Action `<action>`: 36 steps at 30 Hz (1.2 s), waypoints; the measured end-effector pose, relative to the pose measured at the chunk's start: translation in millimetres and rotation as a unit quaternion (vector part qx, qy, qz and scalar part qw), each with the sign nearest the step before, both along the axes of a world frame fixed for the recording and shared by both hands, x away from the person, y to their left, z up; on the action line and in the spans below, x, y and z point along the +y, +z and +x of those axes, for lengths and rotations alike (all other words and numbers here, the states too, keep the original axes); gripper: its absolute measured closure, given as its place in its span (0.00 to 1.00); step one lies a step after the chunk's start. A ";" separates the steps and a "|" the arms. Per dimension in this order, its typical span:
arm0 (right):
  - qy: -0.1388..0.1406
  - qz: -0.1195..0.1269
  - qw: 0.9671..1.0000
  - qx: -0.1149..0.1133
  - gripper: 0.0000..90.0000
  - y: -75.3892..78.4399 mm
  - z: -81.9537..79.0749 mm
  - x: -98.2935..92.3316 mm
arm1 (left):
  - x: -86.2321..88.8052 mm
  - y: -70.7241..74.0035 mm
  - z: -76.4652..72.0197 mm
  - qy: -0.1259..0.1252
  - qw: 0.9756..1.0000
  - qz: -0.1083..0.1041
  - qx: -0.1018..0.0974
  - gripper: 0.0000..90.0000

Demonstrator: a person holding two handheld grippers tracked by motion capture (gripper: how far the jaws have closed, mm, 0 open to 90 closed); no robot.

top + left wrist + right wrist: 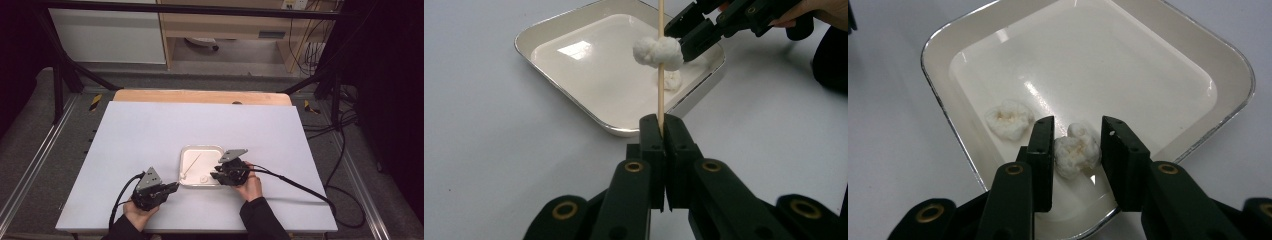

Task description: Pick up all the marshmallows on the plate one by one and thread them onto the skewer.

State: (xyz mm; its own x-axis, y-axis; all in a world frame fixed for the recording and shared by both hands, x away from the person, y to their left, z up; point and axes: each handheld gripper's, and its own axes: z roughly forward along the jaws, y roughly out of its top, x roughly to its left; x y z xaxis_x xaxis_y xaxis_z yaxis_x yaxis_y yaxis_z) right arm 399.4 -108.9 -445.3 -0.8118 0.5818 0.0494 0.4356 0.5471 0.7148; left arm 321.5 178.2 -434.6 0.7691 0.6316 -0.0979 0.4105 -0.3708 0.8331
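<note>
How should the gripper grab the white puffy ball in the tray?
Grip the puffy ball across its two rounded sides, coming down from above. It sits on the flat floor of the tray, clear of the other puff, and the right gripper already straddles it. It looks soft, so a gentle squeeze is probably best.
</note>
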 end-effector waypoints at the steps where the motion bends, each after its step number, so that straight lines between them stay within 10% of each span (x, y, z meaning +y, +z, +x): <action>1: 0.001 0.005 1.000 -0.002 0.75 1.5 0.0 -0.6 | 0.2 0.1 -0.1 0.000 1.000 0.001 0.000 0.98; 20: 0.005 0.121 0.992 0.019 0.76 43.5 -5.8 -20.6 | -1.5 0.7 -1.8 -0.005 1.000 0.000 -0.003 0.98; 36: -0.011 0.243 0.969 0.044 0.77 73.8 3.9 -34.7 | -4.6 1.4 -5.3 -0.008 1.000 0.000 0.004 0.98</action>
State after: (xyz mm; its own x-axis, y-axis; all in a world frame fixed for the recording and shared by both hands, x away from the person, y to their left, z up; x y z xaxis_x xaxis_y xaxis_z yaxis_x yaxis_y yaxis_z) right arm 403.3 -143.6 -371.5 -0.7795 0.4905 0.3896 0.5141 0.1456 0.8453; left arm 316.2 173.6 -433.2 0.7785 0.6191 -0.1030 0.4103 -0.3778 0.8300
